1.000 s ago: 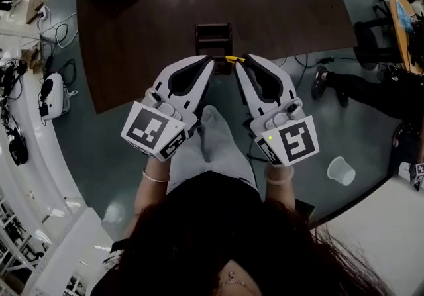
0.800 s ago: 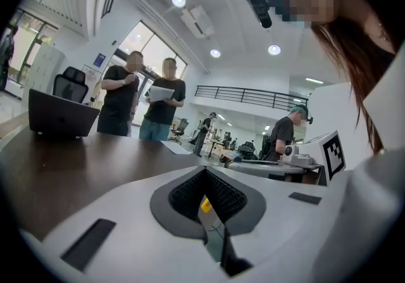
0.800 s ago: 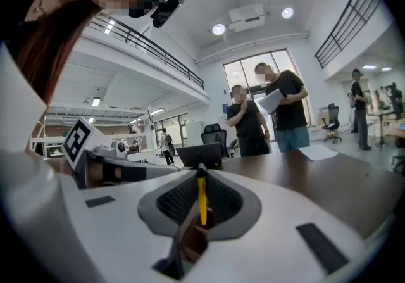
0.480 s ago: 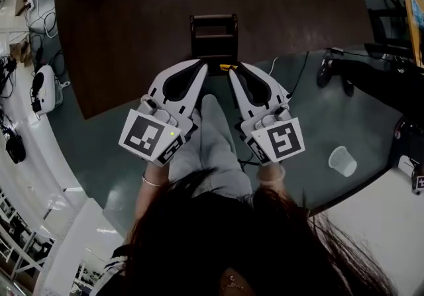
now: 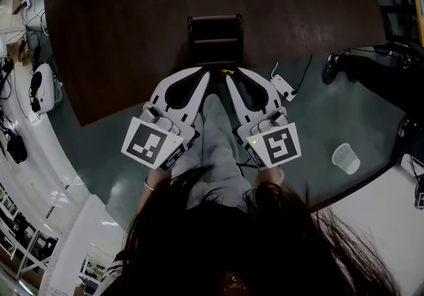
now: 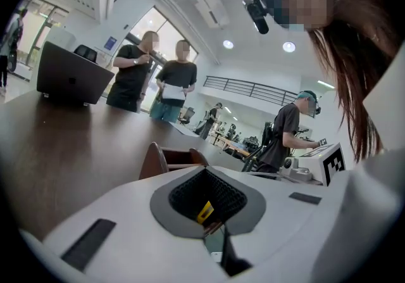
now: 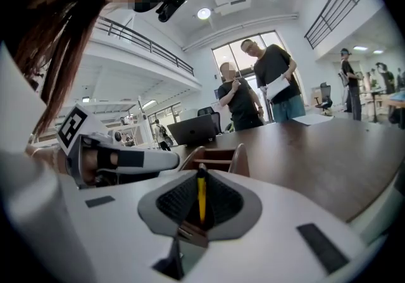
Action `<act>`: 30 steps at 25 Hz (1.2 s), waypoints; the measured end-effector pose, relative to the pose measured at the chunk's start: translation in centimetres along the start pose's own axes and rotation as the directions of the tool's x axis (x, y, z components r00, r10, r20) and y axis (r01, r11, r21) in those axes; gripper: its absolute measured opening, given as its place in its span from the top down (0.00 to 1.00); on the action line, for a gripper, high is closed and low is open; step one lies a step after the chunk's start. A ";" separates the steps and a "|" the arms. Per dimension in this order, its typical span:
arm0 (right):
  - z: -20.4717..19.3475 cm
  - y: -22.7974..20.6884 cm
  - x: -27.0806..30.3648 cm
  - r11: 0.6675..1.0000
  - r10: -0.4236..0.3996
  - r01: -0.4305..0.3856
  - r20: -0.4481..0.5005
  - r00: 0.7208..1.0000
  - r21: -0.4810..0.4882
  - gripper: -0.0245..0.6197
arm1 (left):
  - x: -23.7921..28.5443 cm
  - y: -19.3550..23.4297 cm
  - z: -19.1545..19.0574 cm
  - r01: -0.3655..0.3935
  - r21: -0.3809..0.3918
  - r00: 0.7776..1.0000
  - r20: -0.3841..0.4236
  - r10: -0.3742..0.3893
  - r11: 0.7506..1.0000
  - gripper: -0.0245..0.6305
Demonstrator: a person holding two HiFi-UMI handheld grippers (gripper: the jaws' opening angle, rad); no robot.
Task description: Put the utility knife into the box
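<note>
A small open-topped brown wooden box (image 5: 215,40) stands on the dark table (image 5: 132,36), also seen just beyond the jaws as the box (image 6: 168,158) and the box (image 7: 215,155). Both grippers hover over the person's lap at the table's near edge, tips nearly together. My right gripper (image 5: 228,78) is shut on the yellow utility knife (image 7: 201,196), held edge-on and upright between its pads. My left gripper (image 5: 207,77) is shut too, with a small yellow piece of the knife (image 6: 204,211) between its pads. In the head view the knife is barely visible.
A closed laptop (image 7: 193,128) lies far back on the table, where two people (image 7: 266,79) stand. On the floor at the right are a clear plastic cup (image 5: 344,157) and a white adapter with its cable (image 5: 283,86). A white device (image 5: 41,89) sits at the left.
Both grippers have drawn back from the box toward the person, tips still together. The yellow knife, plain between the tips before, now hardly shows in the head view.
</note>
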State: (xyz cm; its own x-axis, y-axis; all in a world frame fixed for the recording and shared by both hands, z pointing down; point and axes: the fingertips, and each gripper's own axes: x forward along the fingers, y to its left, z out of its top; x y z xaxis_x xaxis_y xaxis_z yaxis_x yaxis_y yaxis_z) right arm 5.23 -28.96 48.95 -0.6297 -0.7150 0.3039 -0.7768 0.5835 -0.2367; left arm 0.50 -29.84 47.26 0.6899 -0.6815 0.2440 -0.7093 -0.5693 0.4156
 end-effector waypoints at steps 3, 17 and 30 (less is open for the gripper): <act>-0.7 0.1 0.5 1.000 0.007 -0.007 -0.061 0.998 -0.006 0.88 | 0.1 0.1 -0.2 0.005 -0.009 1.000 -0.014 -0.005 1.000 0.96; 1.8 0.6 0.9 0.999 0.035 -0.035 0.001 0.999 -0.009 0.88 | -0.2 0.6 1.8 0.007 0.003 1.000 0.017 -0.007 1.000 0.96; 10.1 2.9 -3.0 0.993 0.060 -0.045 0.136 0.989 -0.111 0.91 | -2.9 -3.3 7.5 0.028 0.085 0.995 0.093 -0.036 0.996 0.96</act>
State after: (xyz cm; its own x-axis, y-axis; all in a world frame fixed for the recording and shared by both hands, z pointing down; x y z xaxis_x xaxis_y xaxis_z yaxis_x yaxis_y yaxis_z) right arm 4.77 -29.04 38.04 -0.6703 -0.7246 0.1604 -0.7421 0.6542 -0.1460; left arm -0.26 -29.41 38.63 0.6984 -0.7006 0.1461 -0.6995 -0.6249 0.3466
